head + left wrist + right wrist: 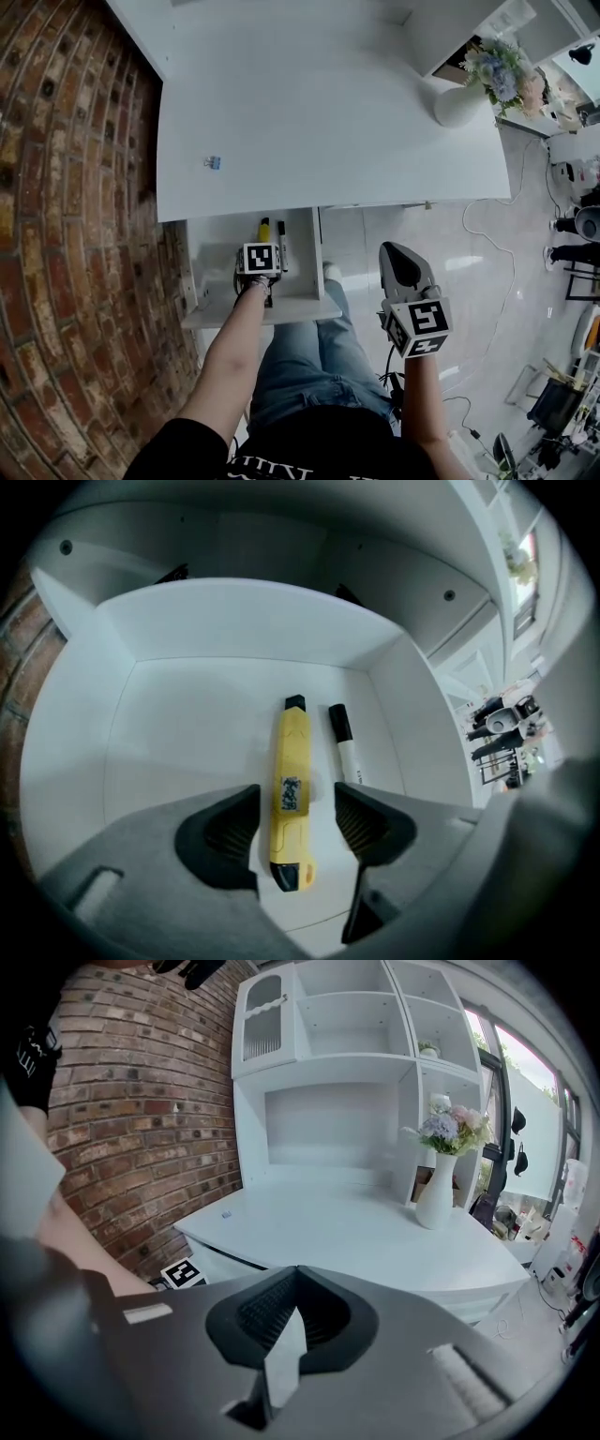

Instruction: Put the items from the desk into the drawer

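Note:
A yellow utility knife (292,780) lies on the floor of the open white drawer (187,714), with a black-capped white marker (345,747) just to its right. My left gripper (295,808) reaches down into the drawer (211,244), open, its pads standing either side of the knife's near end without pressing it. In the head view the knife (264,230) and marker (281,236) show just beyond the left gripper (260,262). My right gripper (405,267) hangs beside the drawer over the person's lap, shut and empty. A small blue binder clip (213,162) sits on the white desk (328,112).
A white vase with flowers (459,103) stands at the desk's far right corner, next to white shelving (328,1044). A brick wall (66,234) runs along the left side. Cables lie on the tiled floor (487,253) at right.

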`<act>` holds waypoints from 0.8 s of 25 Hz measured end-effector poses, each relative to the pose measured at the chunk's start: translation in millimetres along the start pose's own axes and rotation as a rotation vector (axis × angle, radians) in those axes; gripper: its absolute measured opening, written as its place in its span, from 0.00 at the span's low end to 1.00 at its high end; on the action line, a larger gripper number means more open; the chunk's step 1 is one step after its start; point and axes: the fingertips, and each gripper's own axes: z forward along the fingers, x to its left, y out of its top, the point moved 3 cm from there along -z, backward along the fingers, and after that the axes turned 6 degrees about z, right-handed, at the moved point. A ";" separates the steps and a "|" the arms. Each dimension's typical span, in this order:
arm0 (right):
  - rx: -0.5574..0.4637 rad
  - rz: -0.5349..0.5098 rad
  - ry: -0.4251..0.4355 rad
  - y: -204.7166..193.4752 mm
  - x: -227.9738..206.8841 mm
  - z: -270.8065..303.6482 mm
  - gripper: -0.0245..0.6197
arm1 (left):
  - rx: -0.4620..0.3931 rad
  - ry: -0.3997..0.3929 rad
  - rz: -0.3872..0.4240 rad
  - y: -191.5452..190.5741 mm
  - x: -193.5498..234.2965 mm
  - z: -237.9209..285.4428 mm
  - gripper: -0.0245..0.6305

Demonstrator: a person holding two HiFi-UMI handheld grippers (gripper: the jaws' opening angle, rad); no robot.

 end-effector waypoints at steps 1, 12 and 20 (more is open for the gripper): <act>-0.001 -0.003 0.002 0.8 1.1 -0.9 0.05 | -0.013 0.002 -0.003 2.0 0.0 -3.4 0.45; -0.085 -0.045 0.066 41.9 23.8 -11.7 0.05 | -0.281 0.007 -0.030 39.3 6.7 -93.0 0.52; -0.178 -0.056 0.091 73.4 40.2 -23.7 0.05 | -0.597 0.045 0.036 63.2 14.5 -196.9 0.52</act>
